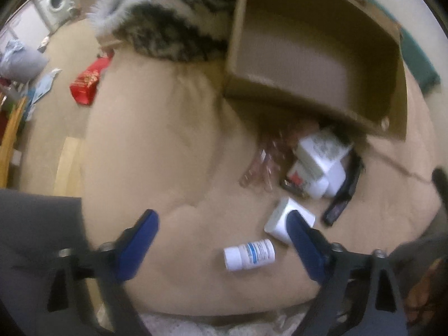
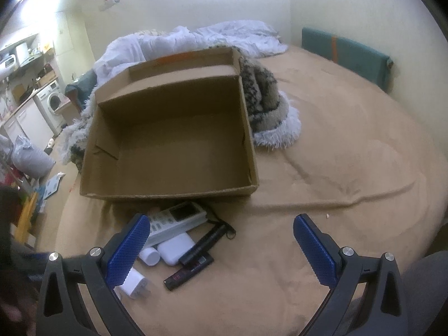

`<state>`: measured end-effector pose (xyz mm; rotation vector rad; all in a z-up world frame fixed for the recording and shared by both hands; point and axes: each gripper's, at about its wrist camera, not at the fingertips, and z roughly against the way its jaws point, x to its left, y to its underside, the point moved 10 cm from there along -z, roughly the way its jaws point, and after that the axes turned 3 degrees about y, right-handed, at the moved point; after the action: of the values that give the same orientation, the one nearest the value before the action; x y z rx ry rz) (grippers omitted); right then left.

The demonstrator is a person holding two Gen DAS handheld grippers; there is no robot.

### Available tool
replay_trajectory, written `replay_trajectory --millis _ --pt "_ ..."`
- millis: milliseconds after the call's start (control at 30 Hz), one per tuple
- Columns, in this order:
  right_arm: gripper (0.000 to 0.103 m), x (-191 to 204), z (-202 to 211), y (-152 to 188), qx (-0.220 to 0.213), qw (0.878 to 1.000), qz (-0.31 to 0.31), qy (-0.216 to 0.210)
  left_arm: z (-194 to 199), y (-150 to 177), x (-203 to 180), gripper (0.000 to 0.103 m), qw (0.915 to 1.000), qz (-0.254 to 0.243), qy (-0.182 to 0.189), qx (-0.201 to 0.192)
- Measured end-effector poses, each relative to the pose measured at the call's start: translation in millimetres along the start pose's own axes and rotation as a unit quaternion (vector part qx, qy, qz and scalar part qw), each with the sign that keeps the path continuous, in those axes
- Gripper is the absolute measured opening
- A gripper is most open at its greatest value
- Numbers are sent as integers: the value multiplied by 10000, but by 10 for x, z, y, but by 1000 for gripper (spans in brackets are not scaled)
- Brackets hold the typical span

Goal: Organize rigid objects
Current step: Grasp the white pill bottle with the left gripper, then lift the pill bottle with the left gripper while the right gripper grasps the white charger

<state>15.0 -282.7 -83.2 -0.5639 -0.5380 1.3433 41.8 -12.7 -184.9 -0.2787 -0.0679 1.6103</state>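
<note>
Lying on its side between the spread blue jaws of the left gripper (image 1: pixel 221 240), one white pill bottle (image 1: pixel 249 254) is seen on the tan bedspread (image 1: pixel 168 154), untouched. One cardboard box (image 2: pixel 168 128) stands beyond. The right gripper (image 2: pixel 221 247) is spread, nothing pinched.

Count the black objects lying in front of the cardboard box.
2: a black tube lying against the white case, and a flat black bar just nearer the camera. More may lie hidden underneath.

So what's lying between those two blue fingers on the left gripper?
A white pill bottle on its side on the tan blanket, untouched, in the left wrist view.
</note>
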Motion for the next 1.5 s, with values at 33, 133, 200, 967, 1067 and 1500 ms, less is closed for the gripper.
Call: replay_trajectory --millis 33,133,200,967,1067,1500 --pt "103 -11 -19 11 48 10000 -38 -16 -53 34 -33 75 9999 -41 24 104" --pt "103 -50 -70 49 194 9997 -152 -47 -234 207 -147 69 9985 -184 98 516" --pt "103 -71 -99 66 270 9994 -221 -80 -334 301 -149 68 9975 -145 122 681" --pt "92 856 -486 787 2515 9420 -1152 -1900 188 -399 127 43 9990 -210 -190 -340" --pt "82 1013 -646 995 2989 9188 -1715 -1928 263 -444 337 43 9989 -49 -207 -425" --pt "72 1390 -1022 1377 2931 9554 -366 -76 189 -341 445 43 9988 297 -8 -393"
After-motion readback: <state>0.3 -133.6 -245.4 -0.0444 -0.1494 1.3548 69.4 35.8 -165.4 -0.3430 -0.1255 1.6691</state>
